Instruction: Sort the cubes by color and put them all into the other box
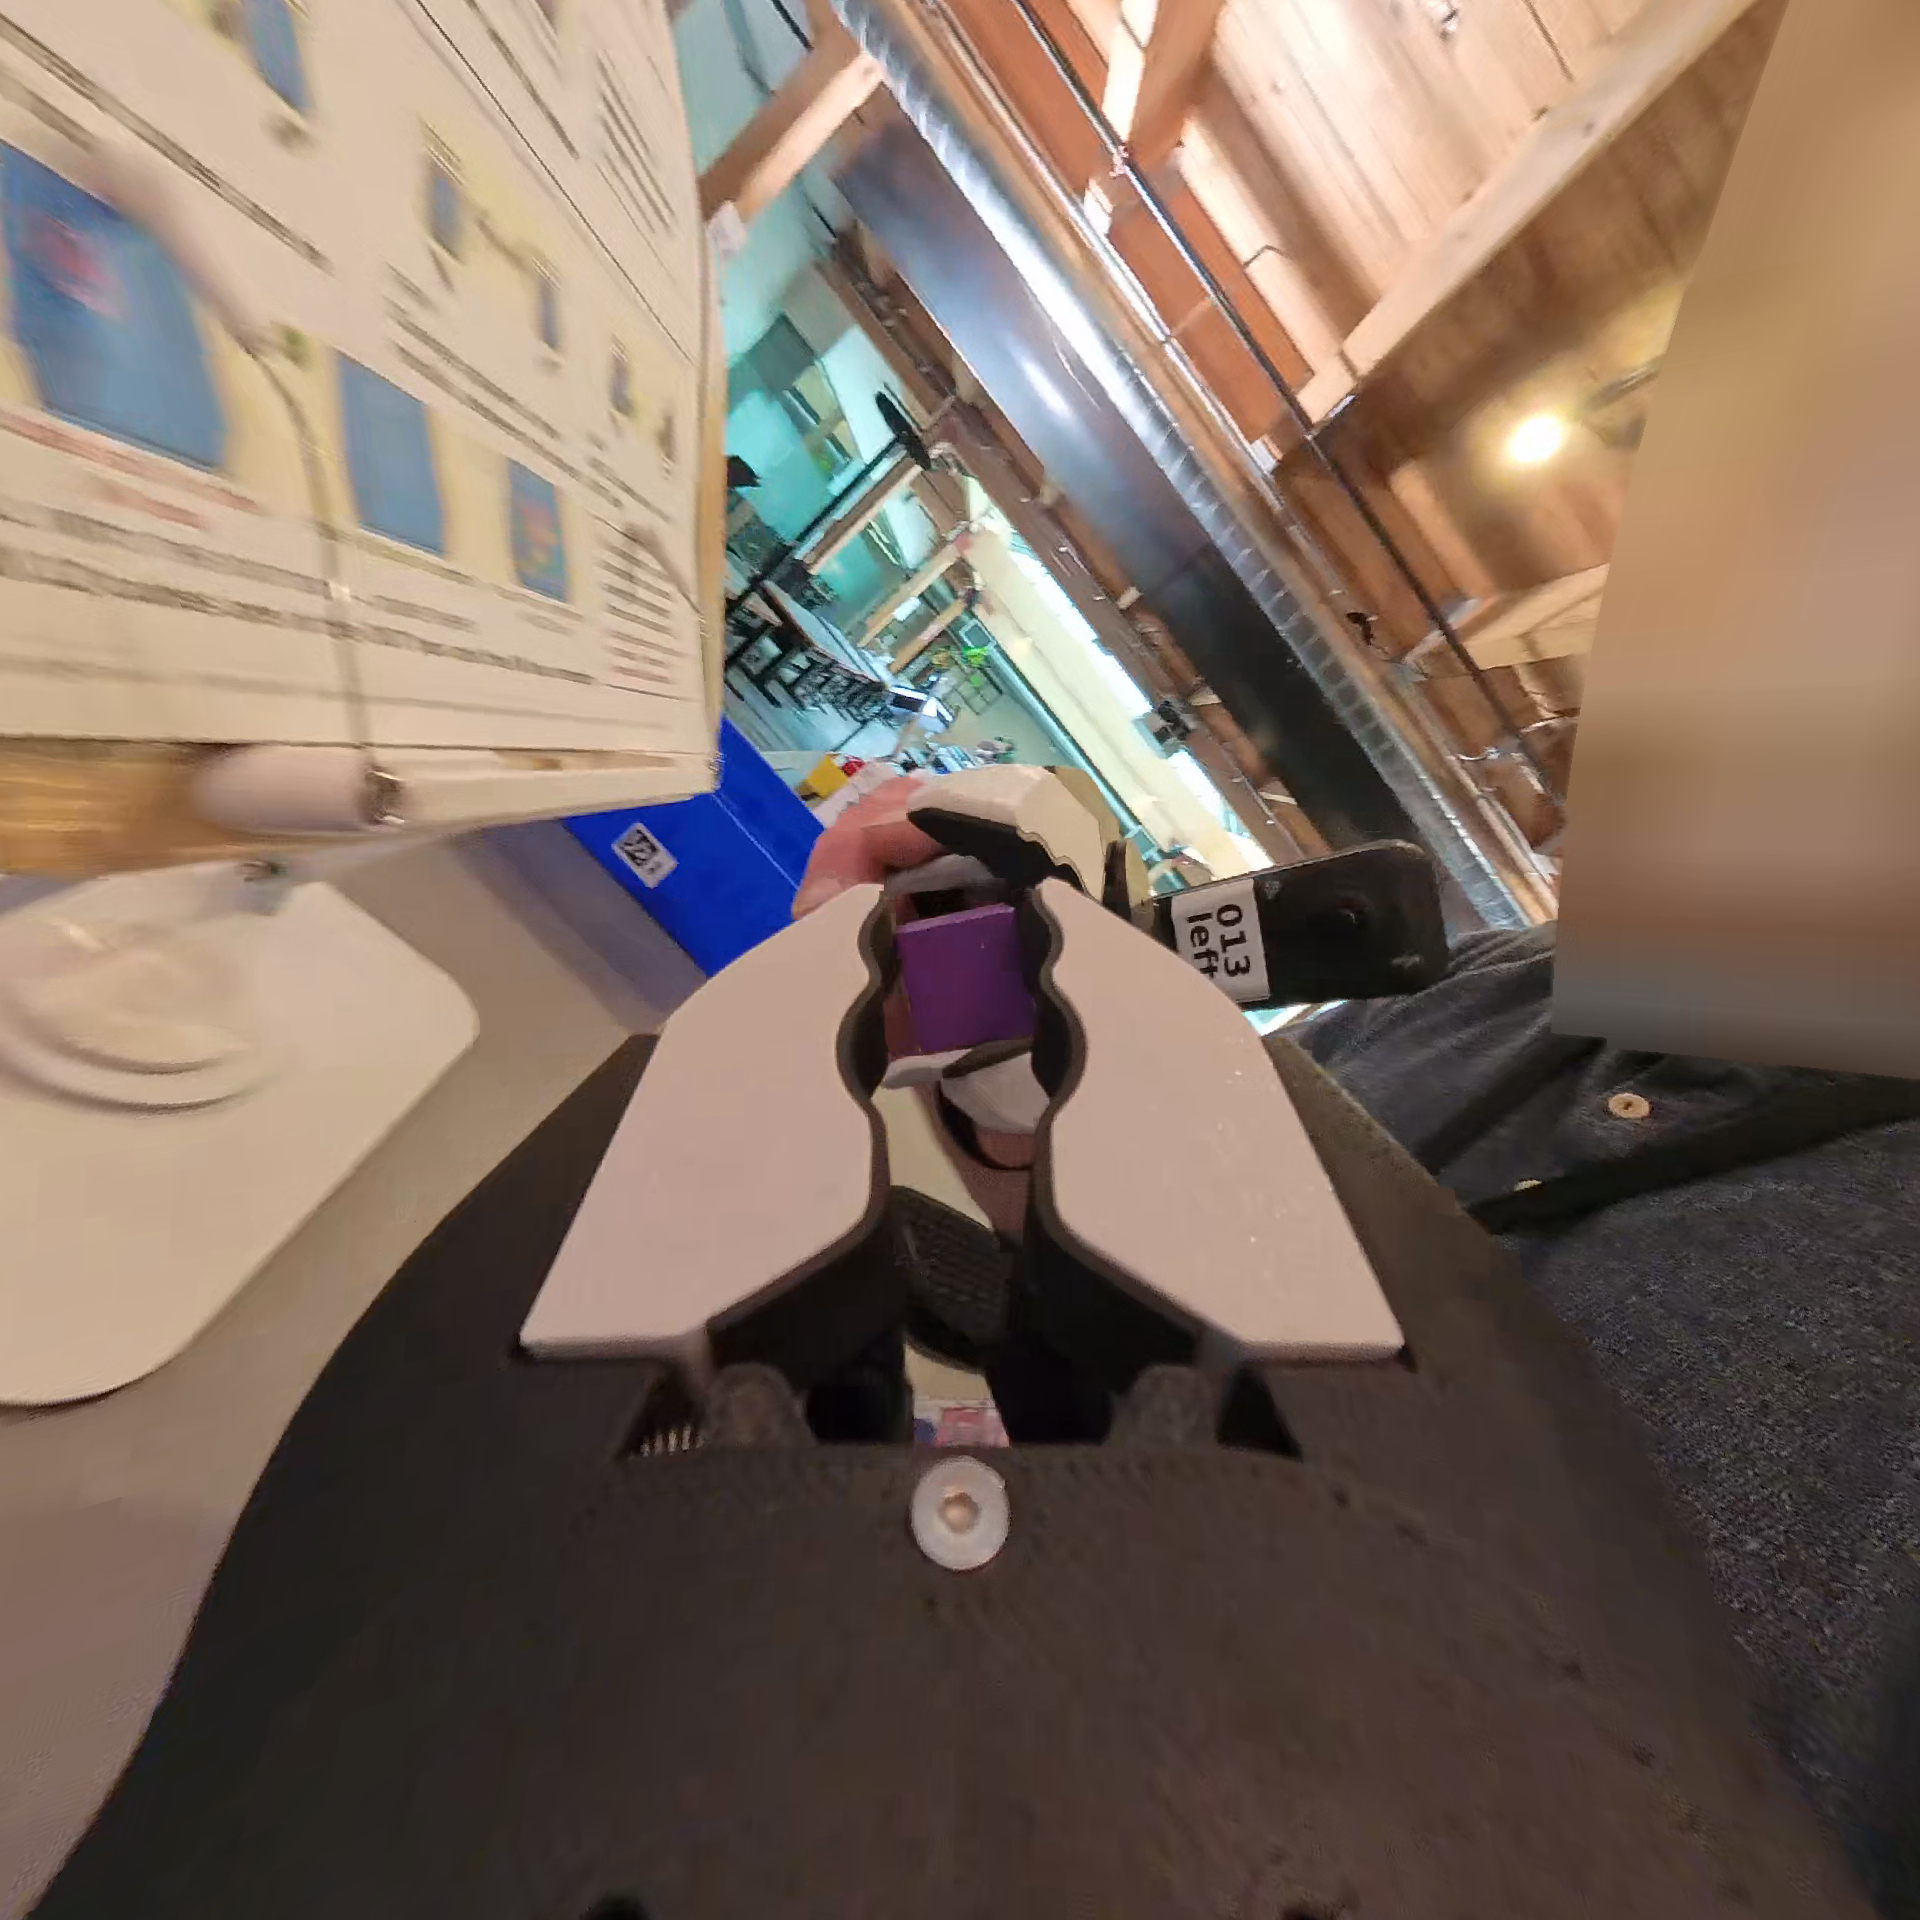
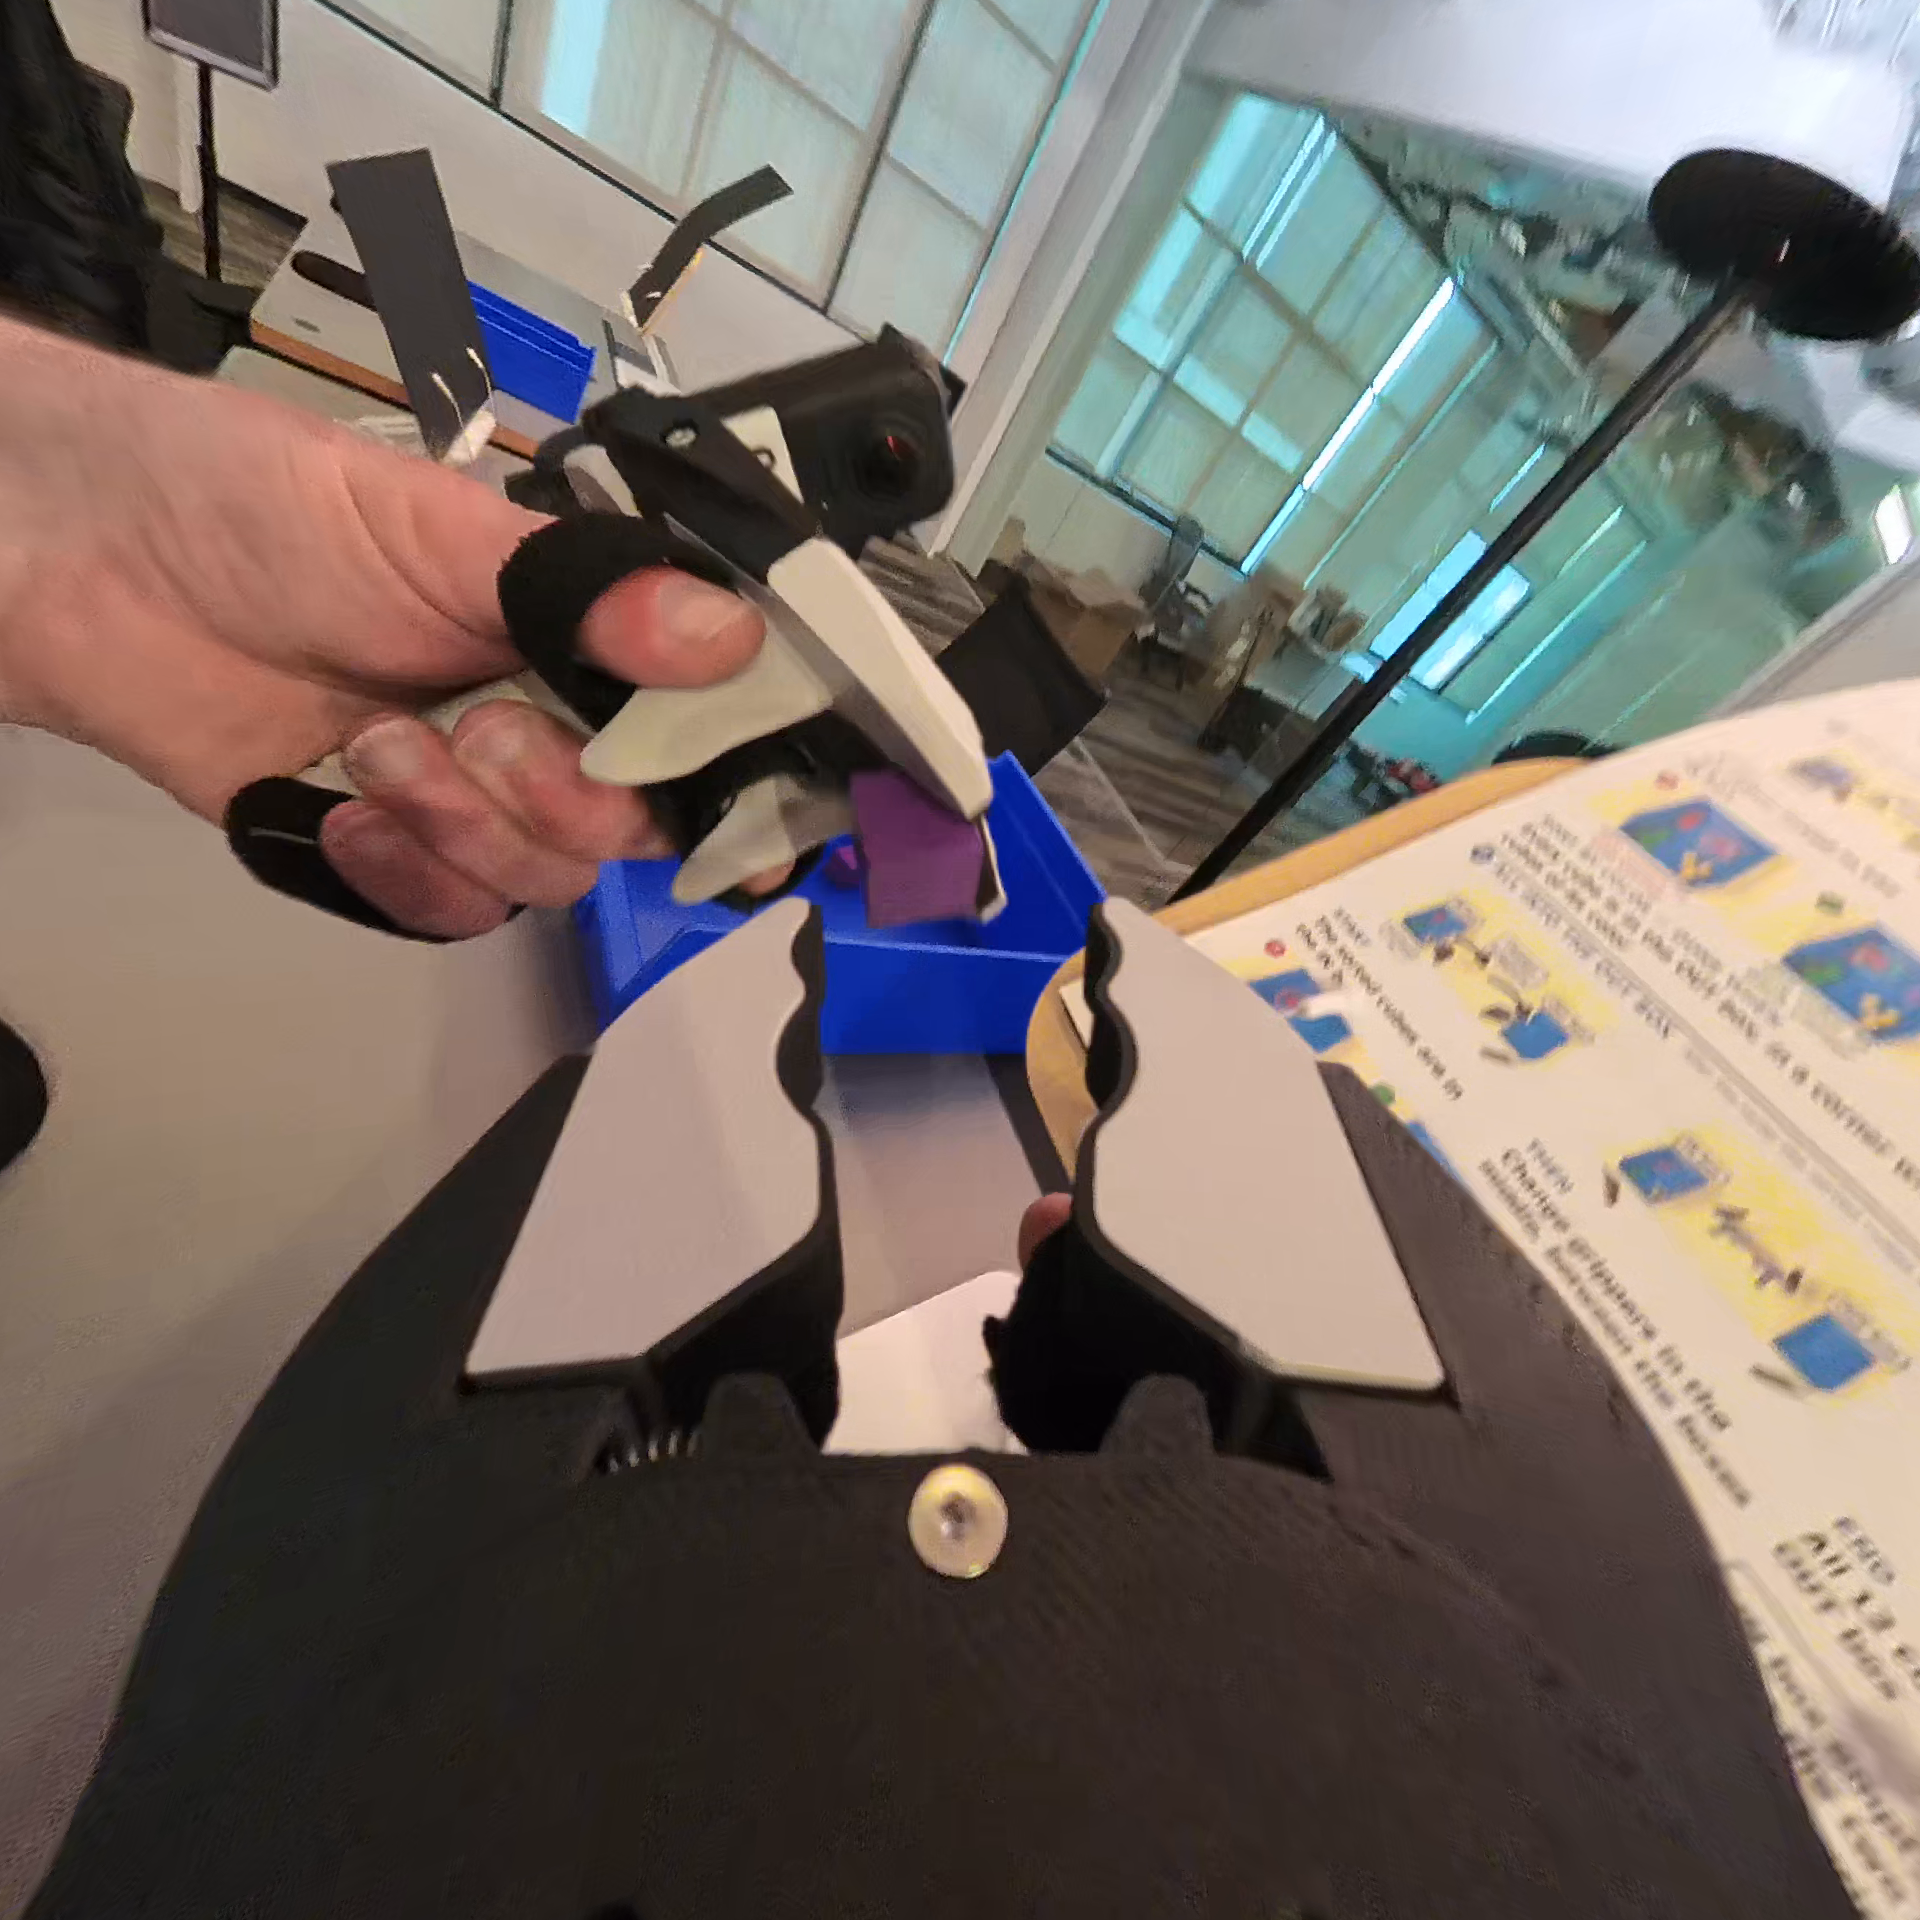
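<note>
Left claw: clamped on a purple cube, both pads pressed against its sides, cube lifted clear of the desk. Confirmed in the right wrist view: same purple cube pinched at the left claw's fingertips, hanging above a blue box. Hand visible behind that claw, working its finger loops.

Right claw: fingers well apart, nothing between them, pointed toward the blue box and the held cube from just beside.

Further out: blue box standing on the grey desk, a small purple object visible inside, likely another cube of the same colour. Printed instruction sheet on a wooden board to the right of the box. A second blue box well apart on a far desk. In the left wrist view, a blue box wall behind the cube, white tray at left.

Step judged in hand: carrying a purple cube to its colour group in the receiving box. Next move calls for lowering the cube beside the purple piece already inside, then parting the left claw only once the cube rests on the box floor. Right claw free for the next pick.
</note>
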Demonstrator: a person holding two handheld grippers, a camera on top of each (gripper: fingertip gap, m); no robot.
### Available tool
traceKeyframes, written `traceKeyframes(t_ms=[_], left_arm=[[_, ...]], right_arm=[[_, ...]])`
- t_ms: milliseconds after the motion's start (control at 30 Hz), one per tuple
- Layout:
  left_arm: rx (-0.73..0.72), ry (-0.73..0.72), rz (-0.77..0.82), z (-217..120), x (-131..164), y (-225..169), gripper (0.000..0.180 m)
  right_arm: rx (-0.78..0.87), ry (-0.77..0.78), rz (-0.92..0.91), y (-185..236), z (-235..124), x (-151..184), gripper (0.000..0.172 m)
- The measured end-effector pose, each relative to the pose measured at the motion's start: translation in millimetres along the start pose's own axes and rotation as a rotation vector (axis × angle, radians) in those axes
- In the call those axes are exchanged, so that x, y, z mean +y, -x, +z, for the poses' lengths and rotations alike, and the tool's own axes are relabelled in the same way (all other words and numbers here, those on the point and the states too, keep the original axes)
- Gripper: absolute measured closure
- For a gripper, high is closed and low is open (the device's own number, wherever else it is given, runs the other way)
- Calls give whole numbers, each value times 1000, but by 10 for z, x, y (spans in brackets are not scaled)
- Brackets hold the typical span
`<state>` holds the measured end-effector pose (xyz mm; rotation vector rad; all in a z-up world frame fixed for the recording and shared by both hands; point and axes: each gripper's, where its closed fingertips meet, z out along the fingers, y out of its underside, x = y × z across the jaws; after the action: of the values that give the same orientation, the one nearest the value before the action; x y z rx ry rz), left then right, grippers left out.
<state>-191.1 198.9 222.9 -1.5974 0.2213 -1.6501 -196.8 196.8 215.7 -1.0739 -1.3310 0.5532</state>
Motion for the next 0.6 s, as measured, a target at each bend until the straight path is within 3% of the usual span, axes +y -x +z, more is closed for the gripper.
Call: traceKeyframes(t_ms=[133, 333, 400, 467, 600], left_arm=[[85, 22, -44, 221, 185, -152, 157], [153, 60, -42, 510, 316, -341, 160], [198, 27, -24, 542, 241, -425, 180], [191, -2, 1, 538, 160, -418, 180], [137, 21, 38, 541, 158, -327, 180]], right_arm=[[6, -19, -134, 83, -71, -48, 144], [55, -29, -99, 13, -532, -93, 149], [84, -14, -20, -90, -800, -53, 149], [168, 29, 16, -324, -1173, 71, 149], [429, 322, 122, -1091, -2240, 872, 149]])
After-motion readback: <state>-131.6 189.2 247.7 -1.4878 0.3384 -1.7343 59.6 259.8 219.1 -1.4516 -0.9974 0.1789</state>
